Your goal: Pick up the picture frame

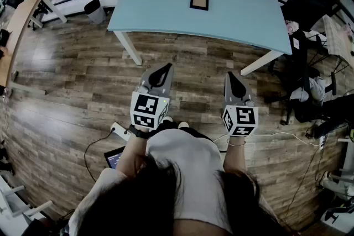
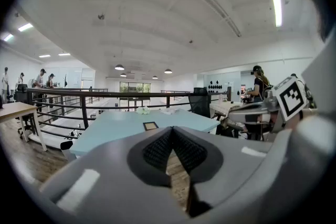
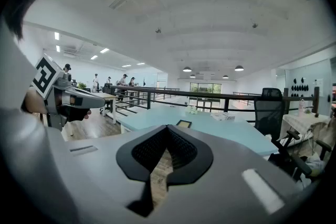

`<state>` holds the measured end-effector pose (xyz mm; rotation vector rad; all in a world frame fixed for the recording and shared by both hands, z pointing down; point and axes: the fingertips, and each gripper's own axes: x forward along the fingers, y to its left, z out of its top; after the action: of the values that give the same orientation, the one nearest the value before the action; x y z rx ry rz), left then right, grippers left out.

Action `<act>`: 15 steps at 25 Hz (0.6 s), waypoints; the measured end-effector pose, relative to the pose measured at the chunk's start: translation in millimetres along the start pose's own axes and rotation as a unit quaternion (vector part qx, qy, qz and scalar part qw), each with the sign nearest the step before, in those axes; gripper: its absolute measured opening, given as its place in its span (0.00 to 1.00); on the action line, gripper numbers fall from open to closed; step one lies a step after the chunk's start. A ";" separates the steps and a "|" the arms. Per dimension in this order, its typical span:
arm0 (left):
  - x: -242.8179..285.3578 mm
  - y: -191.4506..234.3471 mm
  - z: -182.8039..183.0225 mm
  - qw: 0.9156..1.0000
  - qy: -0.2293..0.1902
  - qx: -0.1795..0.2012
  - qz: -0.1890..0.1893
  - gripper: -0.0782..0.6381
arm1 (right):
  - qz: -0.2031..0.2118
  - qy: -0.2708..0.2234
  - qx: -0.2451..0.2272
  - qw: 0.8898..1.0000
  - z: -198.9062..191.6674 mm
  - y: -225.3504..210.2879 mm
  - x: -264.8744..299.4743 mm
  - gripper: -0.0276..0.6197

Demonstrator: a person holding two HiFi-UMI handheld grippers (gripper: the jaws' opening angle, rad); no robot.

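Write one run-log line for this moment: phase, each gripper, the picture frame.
phase: before approach | left gripper: shut, empty | right gripper: shut, empty | picture frame: lying on blue table, untouched

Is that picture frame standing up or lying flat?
Lying flat: seen from above, the picture frame shows its whole face on the blue table.

Floor (image 1: 72, 80) wood planks, slightly glossy; table (image 1: 166, 3) smooth, matt; picture frame (image 1: 199, 0) possibly wooden.
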<state>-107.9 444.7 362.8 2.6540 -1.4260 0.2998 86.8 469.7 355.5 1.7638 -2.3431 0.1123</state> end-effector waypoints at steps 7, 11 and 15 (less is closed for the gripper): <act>-10.6 -13.3 -4.0 1.000 -0.010 -0.029 -0.003 0.19 | 0.005 -0.008 0.010 1.000 -4.2 -0.6 -11.5 0.05; -8.5 -14.4 -7.6 1.000 -0.003 -0.029 0.007 0.19 | 0.010 -0.007 0.017 1.000 -10.2 -1.8 -12.3 0.05; 3.1 -5.1 -13.5 0.999 0.007 -0.034 0.014 0.19 | 0.019 -0.001 0.029 0.999 -14.5 -5.0 2.2 0.05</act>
<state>-103.6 447.6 376.6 2.5753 -1.4445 0.2680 92.8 468.9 369.8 1.7459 -2.3984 0.1870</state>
